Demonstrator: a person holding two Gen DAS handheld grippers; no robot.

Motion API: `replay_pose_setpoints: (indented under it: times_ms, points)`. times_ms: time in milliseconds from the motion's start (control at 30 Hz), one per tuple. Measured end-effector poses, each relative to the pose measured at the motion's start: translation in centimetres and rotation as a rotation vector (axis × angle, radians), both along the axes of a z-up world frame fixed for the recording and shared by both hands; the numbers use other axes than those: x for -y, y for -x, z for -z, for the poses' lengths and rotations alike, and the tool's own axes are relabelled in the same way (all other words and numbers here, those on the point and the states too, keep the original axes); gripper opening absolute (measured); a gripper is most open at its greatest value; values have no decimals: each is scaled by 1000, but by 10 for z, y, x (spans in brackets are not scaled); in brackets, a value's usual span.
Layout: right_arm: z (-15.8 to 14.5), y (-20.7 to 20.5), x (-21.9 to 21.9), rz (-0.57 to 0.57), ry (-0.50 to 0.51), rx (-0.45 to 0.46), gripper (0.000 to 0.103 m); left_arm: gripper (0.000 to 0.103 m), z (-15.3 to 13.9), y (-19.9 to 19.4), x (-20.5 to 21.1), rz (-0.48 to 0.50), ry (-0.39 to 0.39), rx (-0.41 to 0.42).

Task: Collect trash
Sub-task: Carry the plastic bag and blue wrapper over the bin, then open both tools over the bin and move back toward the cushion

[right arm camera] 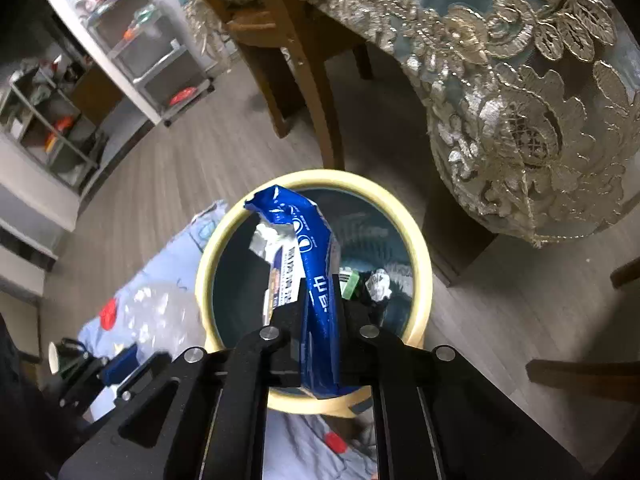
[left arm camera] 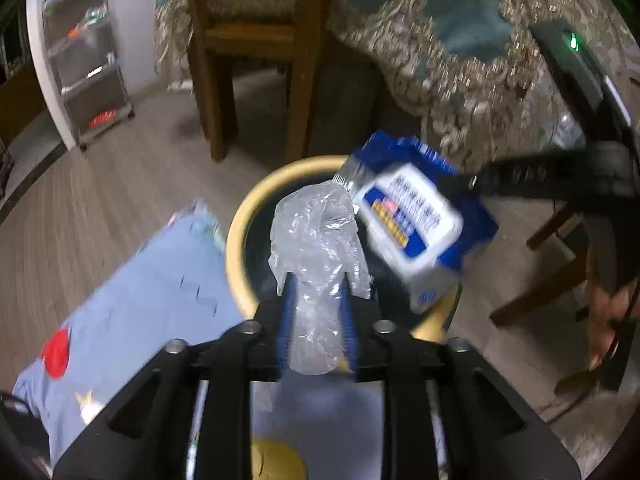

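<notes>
Left gripper (left arm camera: 316, 300) clamping clear plastic wrap (left arm camera: 320, 236), right gripper (right arm camera: 320, 320) clamping blue wrapper (right arm camera: 316, 264), both over bin (right arm camera: 420, 240), unreleased.

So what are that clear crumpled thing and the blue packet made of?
The clear crumpled wrap looks like thin plastic film: see-through, wrinkled, glinting. The blue packet seems glossy printed plastic with a silvery foil lining showing at its torn end, though blur leaves that uncertain.
</notes>
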State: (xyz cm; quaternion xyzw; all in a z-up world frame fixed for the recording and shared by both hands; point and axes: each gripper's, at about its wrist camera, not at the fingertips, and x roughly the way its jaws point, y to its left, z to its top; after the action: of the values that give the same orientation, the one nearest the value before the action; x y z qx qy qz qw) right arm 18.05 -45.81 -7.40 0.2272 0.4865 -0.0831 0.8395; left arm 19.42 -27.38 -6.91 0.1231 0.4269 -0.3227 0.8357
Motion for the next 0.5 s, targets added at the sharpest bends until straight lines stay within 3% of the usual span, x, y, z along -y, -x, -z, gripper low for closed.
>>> replay_pose_setpoints:
  times_ms: [33, 67, 100, 200, 500]
  points:
    - [0, 0, 2, 3, 2, 6, 27, 68, -2, -1, 2, -8, -1, 10]
    - [-1, 0, 3, 5, 6, 13, 34, 76, -5, -2, 5, -22, -9, 25]
    - [-2, 1, 3, 6, 7, 16, 42, 78, -8, -1, 5, -28, -2, 37]
    - [-4, 2, 2, 2, 0, 20, 45, 78, -12, 0, -3, -40, 4, 24]
    - [-36, 7, -29, -63, 9, 73, 70, 84, -41, 28, -79, -159, -6, 60]
